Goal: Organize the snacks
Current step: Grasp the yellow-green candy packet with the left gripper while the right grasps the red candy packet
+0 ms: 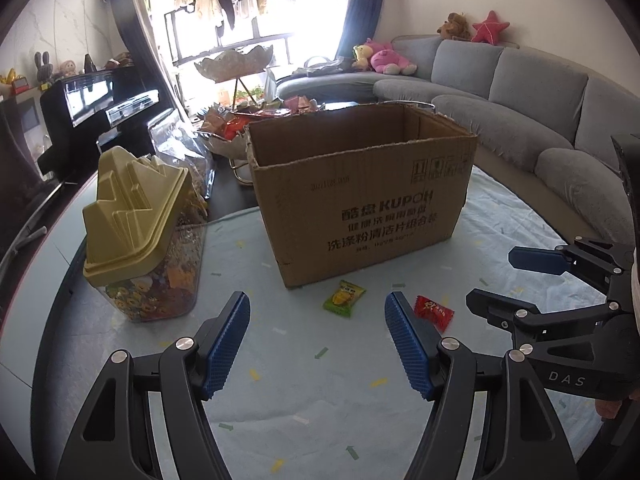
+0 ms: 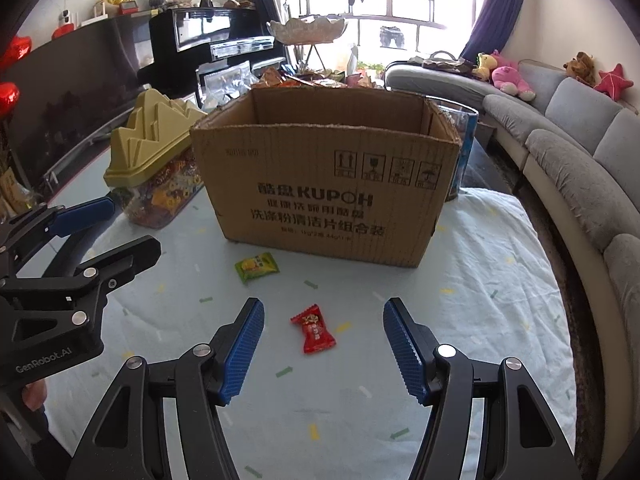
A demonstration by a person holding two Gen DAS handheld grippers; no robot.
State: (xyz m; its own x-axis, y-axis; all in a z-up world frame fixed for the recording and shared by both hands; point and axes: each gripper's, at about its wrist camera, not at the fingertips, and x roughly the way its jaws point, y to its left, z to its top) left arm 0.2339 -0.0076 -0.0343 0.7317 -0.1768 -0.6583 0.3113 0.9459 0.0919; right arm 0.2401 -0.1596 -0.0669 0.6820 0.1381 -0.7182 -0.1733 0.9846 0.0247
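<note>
Two wrapped snacks lie on the pale tablecloth in front of an open cardboard box (image 1: 360, 196) (image 2: 324, 184): a green packet (image 1: 344, 298) (image 2: 256, 266) and a red packet (image 1: 433, 312) (image 2: 313, 329). My left gripper (image 1: 318, 316) hangs open above the cloth, the green packet just beyond its fingertips. My right gripper (image 2: 323, 318) is open too, with the red packet lying on the cloth between its blue pads, untouched. Each gripper also shows in the other's view, the right gripper (image 1: 504, 280) at the right edge and the left gripper (image 2: 128, 224) at the left edge.
A clear jar of snacks with a yellow peaked lid (image 1: 140, 236) (image 2: 154, 160) stands left of the box. Behind the box are a tiered dish (image 1: 234, 64) heaped with snacks and plastic bags. A grey sofa (image 1: 520, 92) curves along the right; a black piano (image 1: 96, 108) stands at the left.
</note>
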